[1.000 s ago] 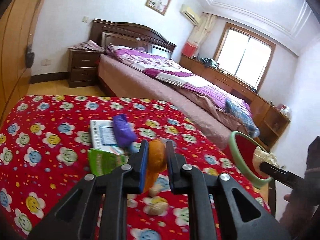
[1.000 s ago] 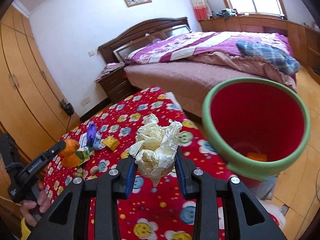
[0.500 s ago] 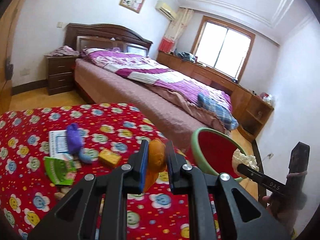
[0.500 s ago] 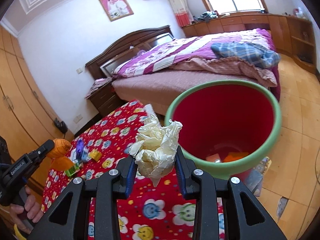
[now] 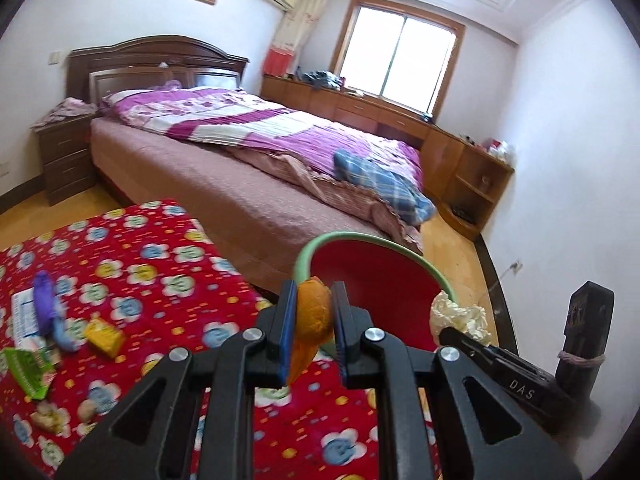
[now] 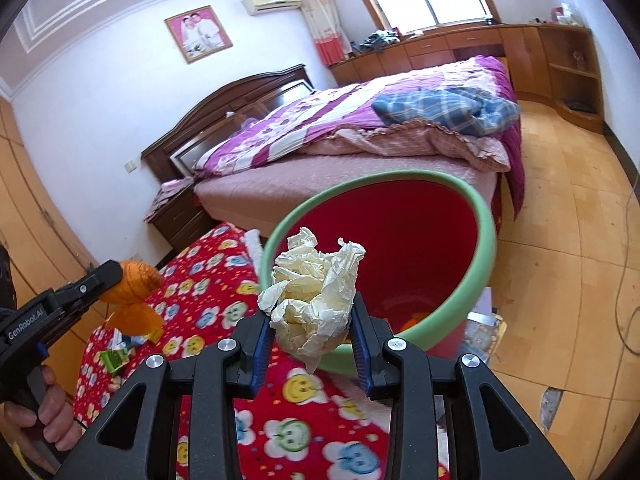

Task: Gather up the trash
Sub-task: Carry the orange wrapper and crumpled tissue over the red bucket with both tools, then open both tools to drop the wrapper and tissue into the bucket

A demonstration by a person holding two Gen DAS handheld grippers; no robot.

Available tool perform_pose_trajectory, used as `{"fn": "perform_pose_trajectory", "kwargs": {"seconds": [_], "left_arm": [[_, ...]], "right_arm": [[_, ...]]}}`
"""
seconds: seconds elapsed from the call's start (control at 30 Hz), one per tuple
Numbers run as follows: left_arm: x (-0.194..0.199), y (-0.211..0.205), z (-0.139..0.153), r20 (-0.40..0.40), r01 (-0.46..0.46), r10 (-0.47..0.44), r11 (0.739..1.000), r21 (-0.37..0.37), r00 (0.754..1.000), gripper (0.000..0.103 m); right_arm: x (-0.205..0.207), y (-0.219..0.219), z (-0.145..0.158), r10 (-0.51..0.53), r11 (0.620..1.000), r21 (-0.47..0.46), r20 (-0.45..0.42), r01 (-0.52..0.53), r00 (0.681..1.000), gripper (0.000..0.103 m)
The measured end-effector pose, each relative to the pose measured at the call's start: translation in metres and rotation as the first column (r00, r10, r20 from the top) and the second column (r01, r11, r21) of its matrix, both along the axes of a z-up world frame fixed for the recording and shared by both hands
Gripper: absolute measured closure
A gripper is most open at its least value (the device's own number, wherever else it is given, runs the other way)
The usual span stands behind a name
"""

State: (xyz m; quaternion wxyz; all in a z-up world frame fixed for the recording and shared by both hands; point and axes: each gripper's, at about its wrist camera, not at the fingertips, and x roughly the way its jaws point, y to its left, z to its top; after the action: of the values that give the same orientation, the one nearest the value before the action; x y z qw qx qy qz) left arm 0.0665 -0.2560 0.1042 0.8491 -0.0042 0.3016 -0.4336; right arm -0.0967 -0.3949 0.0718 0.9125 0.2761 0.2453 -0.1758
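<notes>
Orange peel (image 5: 314, 312) sits pinched between the blue pads of my left gripper (image 5: 313, 320), its fingers (image 5: 286, 322) drawn nearly together on it, a loose strip of it hanging below them. From the right wrist view I see my right gripper (image 6: 311, 330) partly closed around a crumpled wad of pale paper (image 6: 314, 294), pads pressing both its sides. Just beyond both loads stands the red bin (image 6: 404, 240) with a green rim; the paper is right at its near rim, the peel near its left edge. Something orange lies at the bin's bottom. Further left, on the red flowered worktop (image 5: 152, 264), lie a purple wrapper (image 5: 44, 300), a yellow packet (image 5: 104, 334) and a green packet (image 5: 26, 368). A hand (image 6: 44, 412) grips the left tool's handle.
</notes>
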Motion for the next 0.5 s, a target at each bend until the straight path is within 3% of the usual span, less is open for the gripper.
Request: {"fn": "perform_pose_trajectory", "kwargs": {"seconds": [0.5], "left_arm": [[0.008, -0.099, -0.035, -0.052, 0.105, -0.102, 0.992, 0.072, 0.993, 0.087]], "right_arm": [[-0.003, -0.037, -0.025, -0.039, 0.998, 0.057, -0.018, 0.040, 0.999, 0.065]]}}
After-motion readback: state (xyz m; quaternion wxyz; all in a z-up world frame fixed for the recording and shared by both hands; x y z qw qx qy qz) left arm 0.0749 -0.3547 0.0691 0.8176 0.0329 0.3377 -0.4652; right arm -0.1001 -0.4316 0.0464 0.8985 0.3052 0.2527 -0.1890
